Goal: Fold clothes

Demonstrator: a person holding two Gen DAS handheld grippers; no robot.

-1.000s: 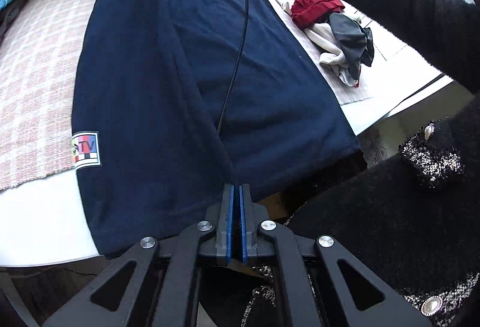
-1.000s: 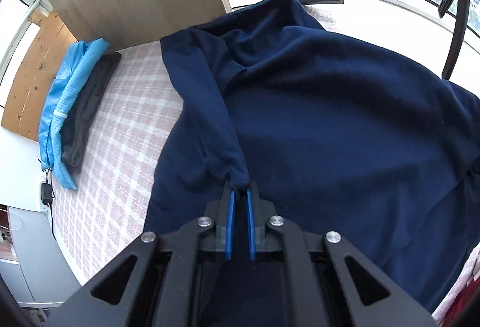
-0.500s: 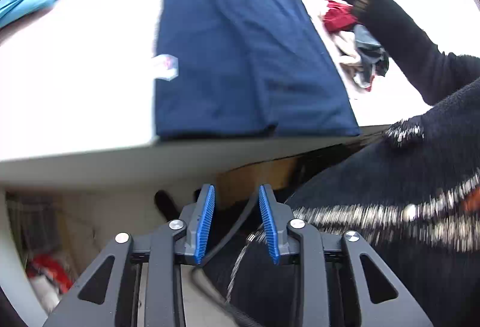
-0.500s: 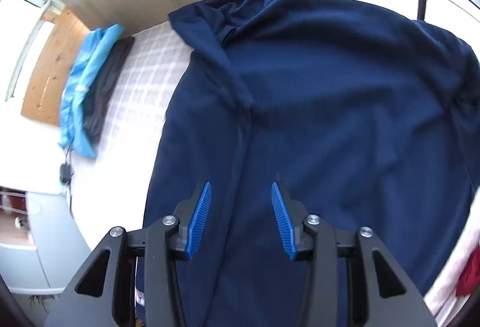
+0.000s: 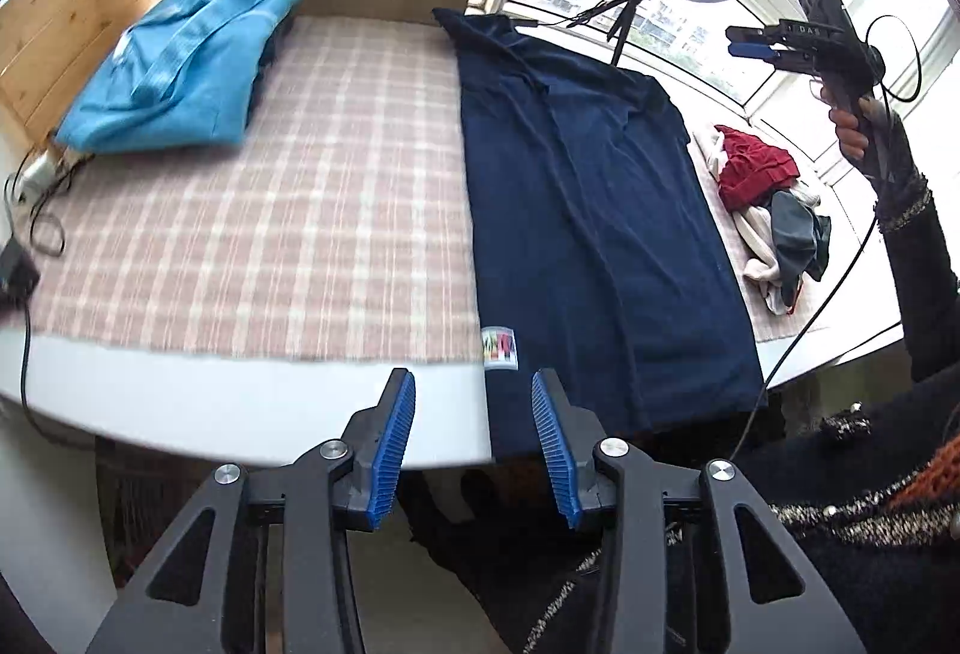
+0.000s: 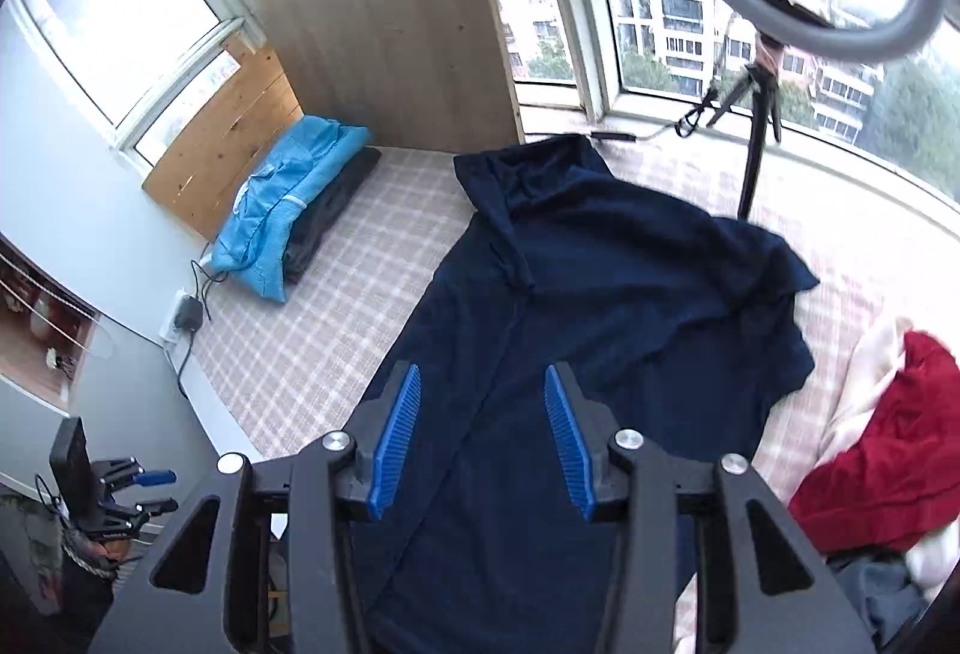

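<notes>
Navy garment (image 5: 588,234) lies flat in a long strip right of centre in the left wrist view, one side folded in, its hem at the table edge (image 5: 240,402). My left gripper (image 5: 474,444) is opening, nothing between the jaws. My right gripper (image 6: 480,438) stands spread and empty above the cloth. I'd say we're between folds; next I need to pinch the hem corners and carry them toward the collar, upper centre.
</notes>
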